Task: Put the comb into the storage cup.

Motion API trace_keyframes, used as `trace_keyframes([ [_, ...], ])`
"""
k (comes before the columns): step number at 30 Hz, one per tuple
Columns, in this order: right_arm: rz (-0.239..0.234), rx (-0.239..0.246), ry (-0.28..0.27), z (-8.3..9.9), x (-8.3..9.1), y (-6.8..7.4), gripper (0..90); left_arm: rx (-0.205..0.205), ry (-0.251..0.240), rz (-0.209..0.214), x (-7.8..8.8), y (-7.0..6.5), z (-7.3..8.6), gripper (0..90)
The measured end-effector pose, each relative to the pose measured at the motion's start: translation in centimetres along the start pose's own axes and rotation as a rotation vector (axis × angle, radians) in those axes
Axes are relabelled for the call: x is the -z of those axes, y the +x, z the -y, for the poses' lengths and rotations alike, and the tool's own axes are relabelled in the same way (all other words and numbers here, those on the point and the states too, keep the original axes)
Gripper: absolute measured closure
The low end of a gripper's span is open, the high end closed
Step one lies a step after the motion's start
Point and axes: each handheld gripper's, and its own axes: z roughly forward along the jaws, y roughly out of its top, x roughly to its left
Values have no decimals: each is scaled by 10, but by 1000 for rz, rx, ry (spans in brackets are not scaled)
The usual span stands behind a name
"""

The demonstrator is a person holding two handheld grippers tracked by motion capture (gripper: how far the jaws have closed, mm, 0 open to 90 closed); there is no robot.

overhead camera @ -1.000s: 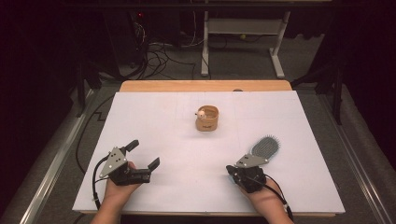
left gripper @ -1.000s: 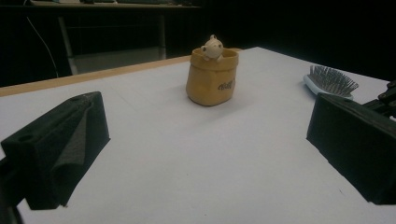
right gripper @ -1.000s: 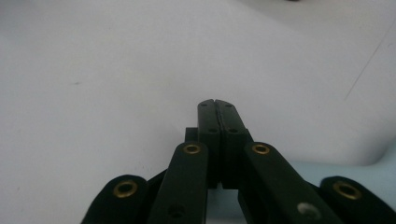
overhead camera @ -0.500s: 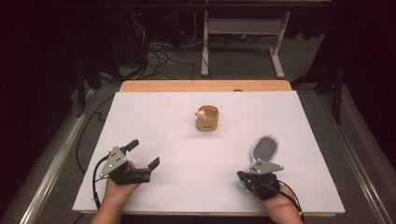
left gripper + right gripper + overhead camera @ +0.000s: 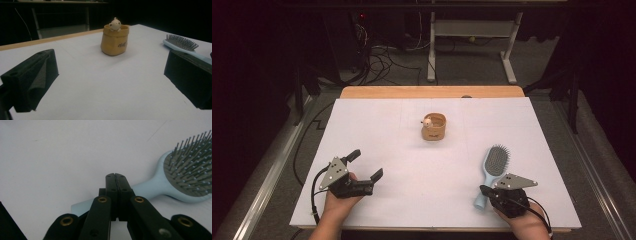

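- The light-blue plastic hairbrush with an oval grey bristle pad lies flat, bristles up, on the white table cover, at the near right, its handle pointing toward the person.
- The right gripper sits at the handle's end. In the right gripper view its two black jaws are pressed together, pad against pad, with nothing between them; they rest over the hairbrush handle rather than around it.
- The left gripper rests on the cover at the near left with its jaws spread wide and empty, well apart from the brush.
- A small tan pouch-shaped cup with a pale figurine peeking over its rim stands upright at mid-table, well apart from both grippers.
- Handling, as a judgement: the brush looks light and rigid, its smooth plastic probably a little slippery. The bristle pad looks springy and uneven, so it makes a poor grip.
- The best hold seems to be across the narrow handle, near the neck, where the sides run nearly parallel and the head's weight will tip it least.
- The right jaws would have to open before they could straddle the handle.
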Motion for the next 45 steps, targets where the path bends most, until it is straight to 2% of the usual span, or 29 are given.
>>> trace_keyframes([
  [4,-18,26,7,-2,-2,7,900,-5,2,2,-1,0,1,3],
  [6,-41,72,22,-5,-7,21,900,-4,-1,0,-1,0,1,3],
  [7,-41,72,22,-5,-7,21,900,-11,-1,1,-1,1,1,3],
  [10,-50,127,50,-6,-13,35,900,-4,-1,3,0,0,1,3],
  [12,-46,150,74,-5,-15,38,900,-3,-4,4,0,0,0,3],
  [15,-38,149,85,-3,-15,39,900,2,-5,6,1,-1,-1,3],
  [19,-30,143,107,-1,-13,34,900,15,-16,0,1,-2,-1,3],
  [23,-21,133,120,2,-10,29,900,0,-20,5,1,0,-3,3],
  [24,-6,125,125,5,-6,23,900,-3,-20,8,1,0,-3,3],
  [26,-2,122,124,6,-5,21,900,-10,-19,12,1,0,-3,3],
  [27,10,108,130,9,-2,15,900,-9,-20,12,1,0,-3,3],
  [31,13,90,124,12,2,8,900,-6,-21,14,1,-1,-3,3],
  [32,28,82,130,13,4,3,900,-5,-18,16,1,-1,-3,3],
  [38,51,61,137,16,8,-6,900,9,-19,6,1,-2,-2,3],
  [39,54,48,135,17,10,-11,900,1,-18,6,0,-1,-2,3],
  [42,71,47,139,18,12,-15,900,-10,-15,8,0,0,-3,3],
  [43,89,43,142,21,15,-19,900,3,-19,3,0,0,-2,3],
  [45,96,37,144,21,16,-21,900,1,-18,3,-1,0,-2,3],
])
